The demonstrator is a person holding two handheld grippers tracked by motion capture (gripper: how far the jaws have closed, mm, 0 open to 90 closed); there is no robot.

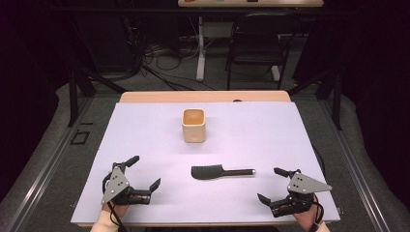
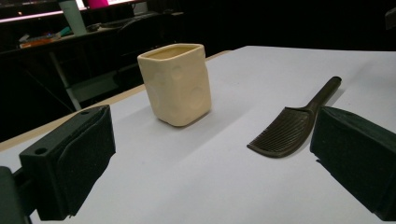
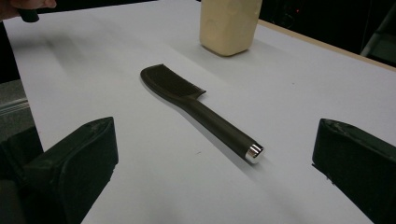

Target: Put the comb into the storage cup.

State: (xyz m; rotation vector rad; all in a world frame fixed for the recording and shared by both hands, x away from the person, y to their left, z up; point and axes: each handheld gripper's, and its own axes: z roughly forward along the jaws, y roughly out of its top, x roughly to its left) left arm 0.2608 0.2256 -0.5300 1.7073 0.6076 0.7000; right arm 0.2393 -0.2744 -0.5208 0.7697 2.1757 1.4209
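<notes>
A black comb [image 1: 220, 171] with a silver-capped handle lies flat on the white table [image 1: 145, 125], teeth end to the left, handle to the right. Behind it stands an upright cream square cup [image 1: 194, 125], hollow side up. My left gripper [image 1: 145, 171] rests near the front left corner, jaws wide open and bare; from its view the cup [image 2: 176, 84] and comb [image 2: 292, 123] lie ahead. My right gripper [image 1: 275, 185] rests near the front right corner, open and holding nothing, with the comb [image 3: 201, 109] ahead between its jaws and the cup [image 3: 229, 25] beyond.
The table's wooden far edge [image 1: 203, 96] shows behind the white sheet. Beyond it on the floor stand a dark chair [image 1: 256, 46], a white desk leg [image 1: 200, 48] and cables. Bare white surface lies between both grippers and the comb.
</notes>
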